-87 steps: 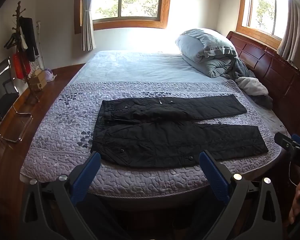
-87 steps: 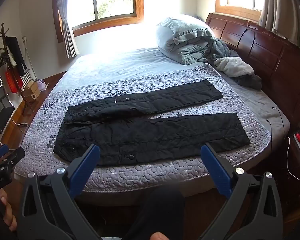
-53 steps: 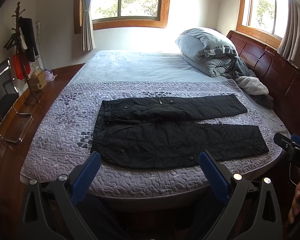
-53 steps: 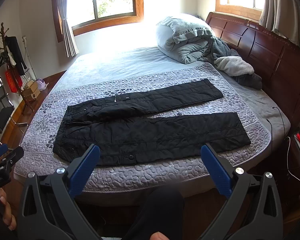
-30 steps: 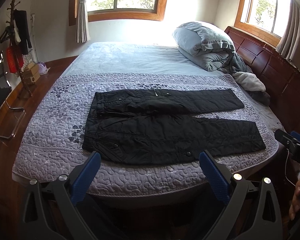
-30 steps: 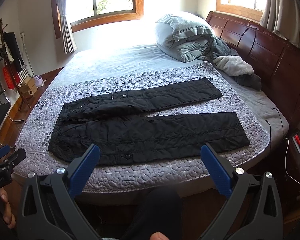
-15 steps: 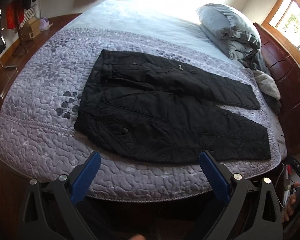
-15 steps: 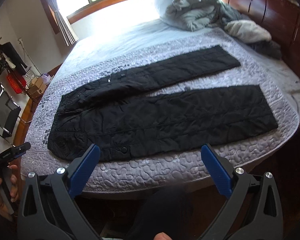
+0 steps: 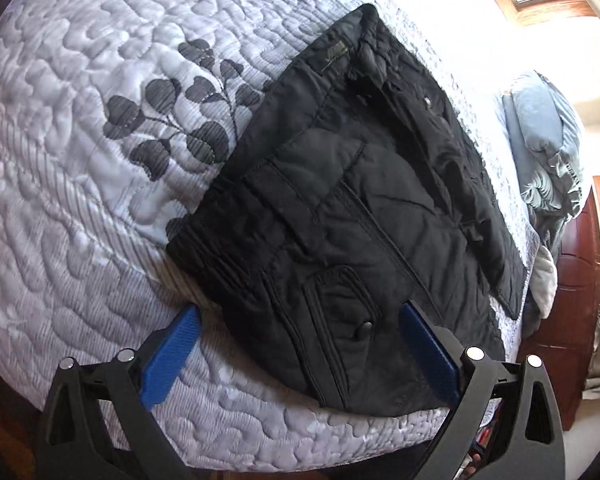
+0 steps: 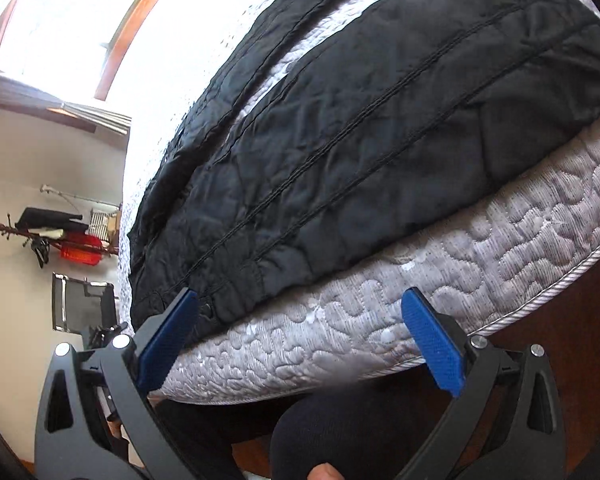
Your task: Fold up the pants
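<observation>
Pants: the black puffy pants (image 9: 352,216) lie flat on the bed, near its front edge. The two legs lie side by side with a strip of blanket between them.
Blanket: the grey bumpy blanket (image 9: 68,184) covers the bed. It has dark leaves sewn on it, just beside the top of the pants.
Left tongs: the left gripper (image 9: 298,354) is wide open and holds nothing. It is low over the top corner of the pants. A pocket with a round button (image 9: 366,326) sits between its blue fingers (image 9: 168,354).
Right tongs: the right gripper (image 10: 300,336) is wide open too, with nothing in it. It is at the front edge of the near leg. Its left blue finger (image 10: 166,336) is over the edge of the pants, and its right one is over the blanket.
Other things: a pile of grey bedding (image 9: 548,148) lies at the far end of the bed.
</observation>
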`<state>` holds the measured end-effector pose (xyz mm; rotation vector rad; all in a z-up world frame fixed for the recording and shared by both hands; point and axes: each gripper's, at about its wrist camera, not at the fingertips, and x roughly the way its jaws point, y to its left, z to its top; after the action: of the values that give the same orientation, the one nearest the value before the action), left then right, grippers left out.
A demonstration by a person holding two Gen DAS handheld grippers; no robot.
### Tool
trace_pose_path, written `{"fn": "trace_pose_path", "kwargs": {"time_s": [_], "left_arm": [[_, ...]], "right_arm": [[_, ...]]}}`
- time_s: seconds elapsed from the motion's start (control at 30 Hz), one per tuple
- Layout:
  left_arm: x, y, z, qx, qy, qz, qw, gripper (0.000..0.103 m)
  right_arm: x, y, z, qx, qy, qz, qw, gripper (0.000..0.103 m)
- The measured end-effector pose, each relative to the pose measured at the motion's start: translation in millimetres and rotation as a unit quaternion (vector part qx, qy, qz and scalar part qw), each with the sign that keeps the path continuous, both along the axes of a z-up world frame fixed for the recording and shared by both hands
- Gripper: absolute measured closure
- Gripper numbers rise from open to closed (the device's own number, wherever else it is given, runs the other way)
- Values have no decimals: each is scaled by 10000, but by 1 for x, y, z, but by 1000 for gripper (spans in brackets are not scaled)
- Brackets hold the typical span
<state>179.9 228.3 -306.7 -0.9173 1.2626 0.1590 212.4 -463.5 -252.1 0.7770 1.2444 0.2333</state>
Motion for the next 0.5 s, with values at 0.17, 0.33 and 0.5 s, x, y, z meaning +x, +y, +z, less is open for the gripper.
{"fn": "trace_pose_path", "kwargs": {"time_s": [0.17,0.33,0.5], "left_arm": [[5,-8,-6,140,156,15,9998,4],[8,-10,-9,300,144,134,9994,10],[13,-13,-4,490,281,247,9981,34]], "right_arm": [[7,-50,-9,401,-73,-520,9978,3],[13,-123,-16,526,-129,-1242,9908,66],[7,-189,-28,540,-71,-2221,9735,30]]}}
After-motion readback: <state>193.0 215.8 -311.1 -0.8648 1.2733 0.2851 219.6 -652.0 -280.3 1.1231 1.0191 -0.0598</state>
